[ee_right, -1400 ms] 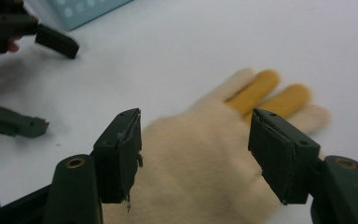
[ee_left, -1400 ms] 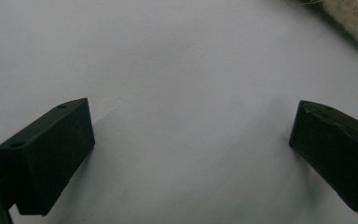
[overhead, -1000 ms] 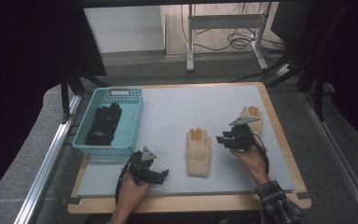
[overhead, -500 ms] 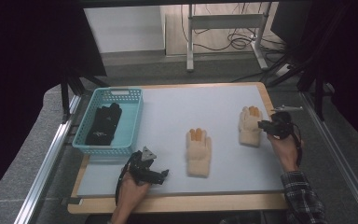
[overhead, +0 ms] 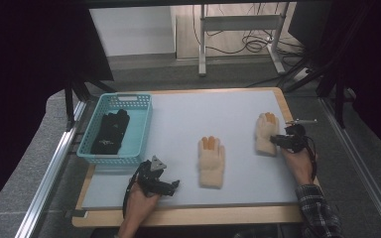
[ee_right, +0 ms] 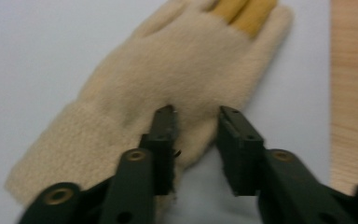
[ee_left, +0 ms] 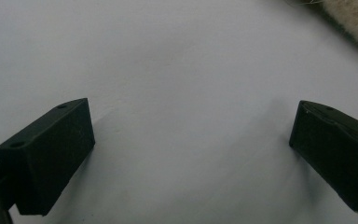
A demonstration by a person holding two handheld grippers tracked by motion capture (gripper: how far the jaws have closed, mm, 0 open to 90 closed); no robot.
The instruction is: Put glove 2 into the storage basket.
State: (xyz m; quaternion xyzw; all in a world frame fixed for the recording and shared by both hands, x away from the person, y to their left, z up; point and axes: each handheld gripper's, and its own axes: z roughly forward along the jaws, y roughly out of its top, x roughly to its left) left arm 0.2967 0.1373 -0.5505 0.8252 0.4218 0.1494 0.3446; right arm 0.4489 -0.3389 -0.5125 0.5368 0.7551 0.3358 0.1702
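Two cream knit gloves with orange fingertips lie flat on the pale blue mat [overhead: 178, 114]. One glove [overhead: 211, 158] is near the middle. The other glove [overhead: 265, 131] [ee_right: 168, 70] lies to the right. My right gripper [overhead: 279, 141] [ee_right: 196, 112] comes at that glove from its right side. Its jaws have just been closing and now stand narrow, with the glove's thumb-side edge between them. My left gripper [overhead: 171, 186] [ee_left: 191, 126] rests low over bare mat at the front left, open and holding nothing. A corner of the middle glove [ee_left: 354, 18] lies beyond it.
A teal plastic basket [overhead: 141, 129] at the mat's left edge holds a pair of black gloves [overhead: 110, 131]. The mat lies on a wooden board [overhead: 193, 215] whose rim borders the front and right. Metal rails and dark floor surround the table.
My right hand has moved rightward from over the right glove to its right edge, and its jaws have narrowed. The left hand and both gloves have stayed put.
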